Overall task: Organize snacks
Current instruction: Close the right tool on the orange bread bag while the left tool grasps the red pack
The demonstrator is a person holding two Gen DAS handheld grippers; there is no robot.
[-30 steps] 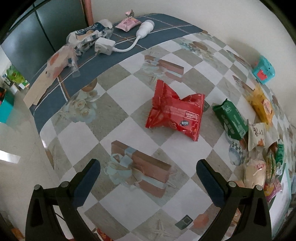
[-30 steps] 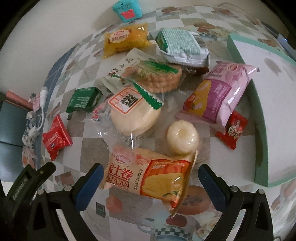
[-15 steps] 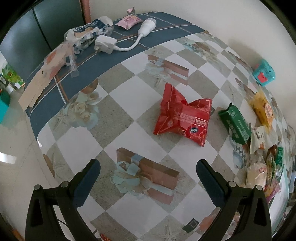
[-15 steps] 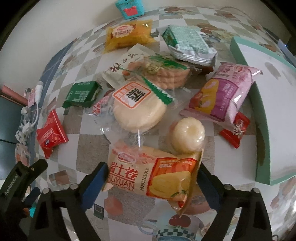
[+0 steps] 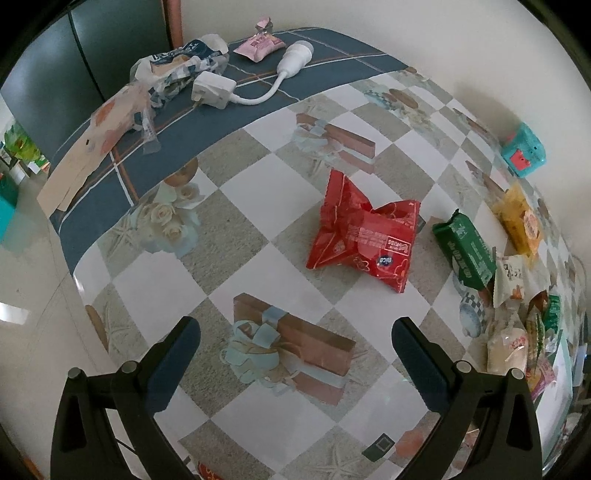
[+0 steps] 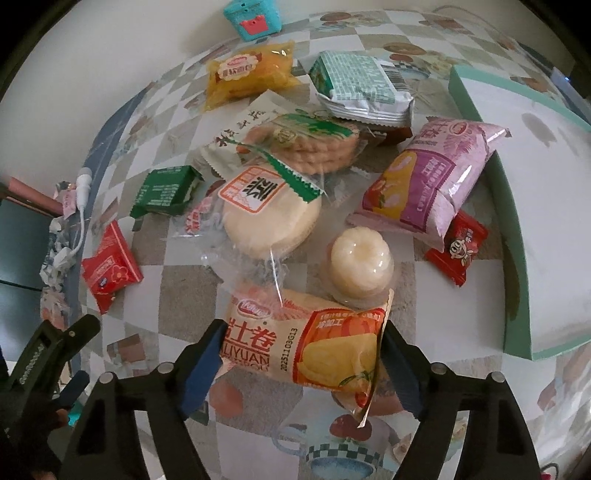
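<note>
My right gripper point(image 6: 301, 347) has closed in on an orange roll-cake packet point(image 6: 306, 343), with a pad touching each end of it. Beyond it lie a round jelly cup point(image 6: 360, 267), a clear-wrapped round rice cake point(image 6: 269, 218), a pink-purple packet point(image 6: 428, 181), a small red candy point(image 6: 458, 251), a green-white packet point(image 6: 360, 86) and a yellow packet point(image 6: 247, 74). My left gripper point(image 5: 295, 350) is open and empty above the tablecloth, short of a red packet point(image 5: 364, 236) and a green packet point(image 5: 465, 251).
A teal-rimmed white tray point(image 6: 517, 229) lies at the right. A teal toy box point(image 6: 253, 16) stands by the wall. A white plug and cable point(image 5: 236, 88), wrappers point(image 5: 173, 70) and a pink packet point(image 5: 258, 46) lie at the table's far end. The table edge point(image 5: 79, 280) is at left.
My right gripper moved forward and narrowed onto the orange packet. My left gripper pulled back and up a little, so the red packet sits farther off.
</note>
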